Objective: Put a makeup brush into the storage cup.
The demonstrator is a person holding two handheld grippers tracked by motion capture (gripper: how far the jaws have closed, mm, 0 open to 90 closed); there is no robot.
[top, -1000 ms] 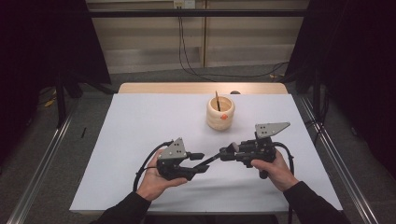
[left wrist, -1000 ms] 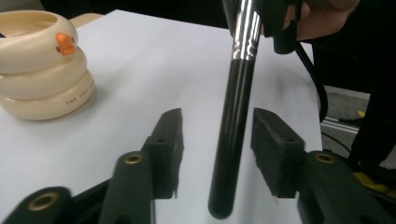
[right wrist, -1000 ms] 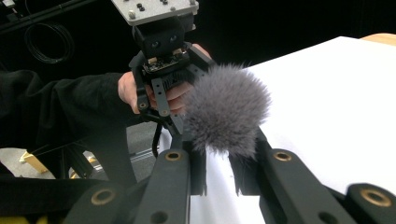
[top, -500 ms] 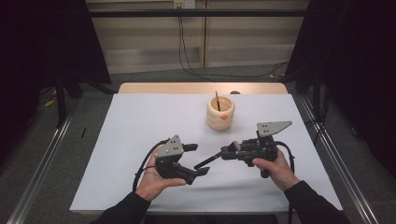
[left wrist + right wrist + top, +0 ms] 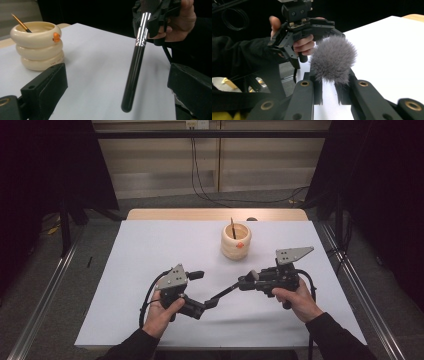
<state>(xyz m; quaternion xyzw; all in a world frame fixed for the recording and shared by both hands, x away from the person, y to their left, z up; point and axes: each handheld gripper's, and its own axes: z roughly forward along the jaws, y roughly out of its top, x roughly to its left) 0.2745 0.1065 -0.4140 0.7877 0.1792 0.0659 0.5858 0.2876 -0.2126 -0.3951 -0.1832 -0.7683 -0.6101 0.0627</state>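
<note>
Two grippers sit low over the white table (image 5: pixel 150 250), one in each of your hands, and a makeup brush (image 5: pixel 223 293) bridges the space between them. Your right gripper (image 5: pixel 243 283) has its jaws clamped on the brush near the silver ferrule, so the fluffy grey brush head (image 5: pixel 333 61) bulges just beyond the jaws in the right gripper view and the dark handle slants down toward your left hand. Your left gripper (image 5: pixel 202 290) has just been opening and now stands wide, its two black jaws well apart on either side of the handle's rounded end (image 5: pixel 128 106) without pressing on it. Farther back stands a cream ringed holder (image 5: pixel 236 240) with an orange knob, a thin stick (image 5: pixel 232 227) leaning inside it.
</note>
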